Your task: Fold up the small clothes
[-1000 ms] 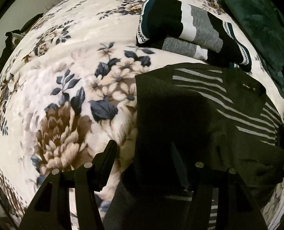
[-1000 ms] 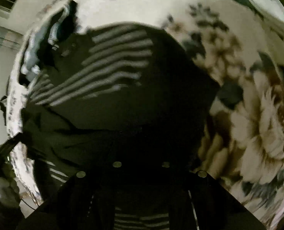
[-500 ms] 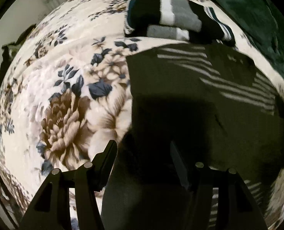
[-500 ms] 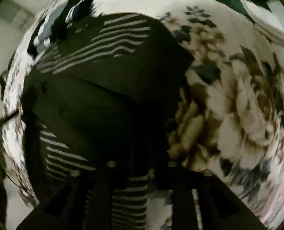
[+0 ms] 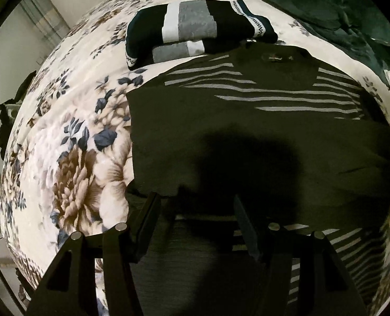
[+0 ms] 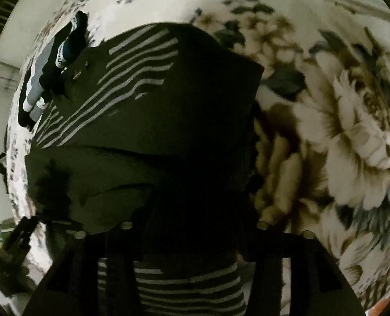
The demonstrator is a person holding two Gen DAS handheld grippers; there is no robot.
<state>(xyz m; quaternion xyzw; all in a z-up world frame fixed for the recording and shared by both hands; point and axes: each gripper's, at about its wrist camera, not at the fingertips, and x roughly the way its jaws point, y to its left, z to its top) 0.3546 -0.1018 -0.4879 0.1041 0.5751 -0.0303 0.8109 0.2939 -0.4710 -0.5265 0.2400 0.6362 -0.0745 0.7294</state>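
Note:
A dark olive shirt with grey stripes (image 5: pixel 247 131) lies on the floral bed cover (image 5: pixel 71 158), its lower part folded up over the body. It also shows in the right wrist view (image 6: pixel 147 100). My left gripper (image 5: pixel 195 205) is open, its fingers apart just above the folded edge near me, holding nothing. My right gripper (image 6: pixel 195 210) hovers over the shirt's right side in deep shadow; its fingers stand apart and hold nothing that I can make out.
A folded black, grey and white garment (image 5: pixel 195 31) lies beyond the shirt's collar and shows in the right wrist view (image 6: pixel 50 73). A dark green blanket (image 5: pixel 326 8) lies at the far right. The bed's edge curves at the left.
Both grippers have carried the shirt's lower part forward over its body and laid it down. The left jaws, earlier around the hem, now stand clear of the fabric.

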